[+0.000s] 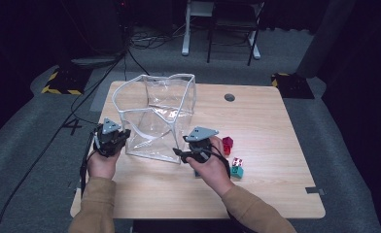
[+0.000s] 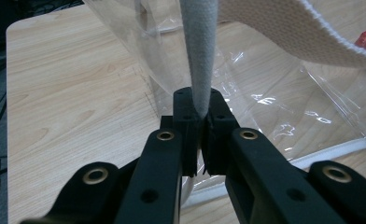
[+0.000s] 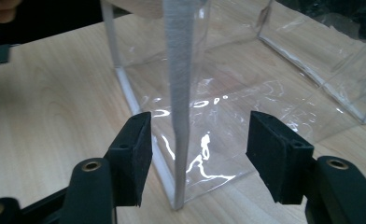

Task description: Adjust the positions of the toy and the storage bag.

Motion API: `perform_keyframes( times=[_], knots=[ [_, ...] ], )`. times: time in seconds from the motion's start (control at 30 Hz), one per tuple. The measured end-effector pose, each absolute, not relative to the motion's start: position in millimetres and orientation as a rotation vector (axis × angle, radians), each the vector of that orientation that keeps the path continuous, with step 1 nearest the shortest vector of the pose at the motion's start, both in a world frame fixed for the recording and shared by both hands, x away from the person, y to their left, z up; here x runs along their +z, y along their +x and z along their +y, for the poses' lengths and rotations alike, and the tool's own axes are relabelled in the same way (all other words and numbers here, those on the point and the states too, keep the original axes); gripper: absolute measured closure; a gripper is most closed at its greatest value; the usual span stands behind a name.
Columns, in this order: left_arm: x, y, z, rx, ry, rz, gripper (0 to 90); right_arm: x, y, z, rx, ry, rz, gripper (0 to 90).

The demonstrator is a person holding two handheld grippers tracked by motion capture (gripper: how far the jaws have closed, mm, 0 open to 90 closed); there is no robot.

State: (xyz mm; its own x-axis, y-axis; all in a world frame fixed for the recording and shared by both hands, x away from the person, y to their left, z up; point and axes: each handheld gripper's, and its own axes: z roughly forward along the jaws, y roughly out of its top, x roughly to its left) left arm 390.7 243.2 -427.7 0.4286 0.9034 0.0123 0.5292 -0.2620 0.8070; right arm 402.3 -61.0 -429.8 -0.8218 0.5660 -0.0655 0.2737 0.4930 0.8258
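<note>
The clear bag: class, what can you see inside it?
Nothing lies inside the clear bag; the table shows through its walls. Its white trim and glare hide small patches.

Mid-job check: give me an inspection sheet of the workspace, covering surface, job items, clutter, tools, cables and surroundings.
Surface: light wooden table, with a round grommet hole near the far edge.
Job's things: clear plastic bag with white fabric trim stands open at the table's centre-left.
Clutter: red block, red-and-white block and teal block lie beside the right hand.
Grippers: left tool is shut on the bag's white strap; right tool is open, with the bag's trimmed edge between the jaws, untouched.
Cables: black cables run across the floor at the left.
Surroundings: grey carpet, a chair and white desk legs beyond the table.
</note>
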Motion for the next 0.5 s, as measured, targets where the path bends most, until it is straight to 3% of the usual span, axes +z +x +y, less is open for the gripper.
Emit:
perform_keyframes(
  times=[0.17, 0.2, 0.23, 0.5],
  knots=[
    [-427.3, 387.1, 243.7, 0.645, 1.936, 1.212, 86.7, -428.4, 406.2, -58.5, 1.257, 0.692, 2.470, 75.8],
    [-427.3, 387.1, 243.7, 0.645, 1.936, 1.212, 86.7, -428.4, 406.2, -58.5, 1.257, 0.692, 2.470, 75.8],
    [-426.9, 384.7, 245.0, 0.648, 1.939, 1.217, 86.7, -426.5, 403.6, -58.2, 1.237, 0.650, 2.482, 84.5],
    [-425.1, 350.0, 247.9, 0.651, 1.980, 1.200, 86.7, -426.0, 382.2, -64.4, 1.255, 0.572, 2.538, 87.1]
  ],
)
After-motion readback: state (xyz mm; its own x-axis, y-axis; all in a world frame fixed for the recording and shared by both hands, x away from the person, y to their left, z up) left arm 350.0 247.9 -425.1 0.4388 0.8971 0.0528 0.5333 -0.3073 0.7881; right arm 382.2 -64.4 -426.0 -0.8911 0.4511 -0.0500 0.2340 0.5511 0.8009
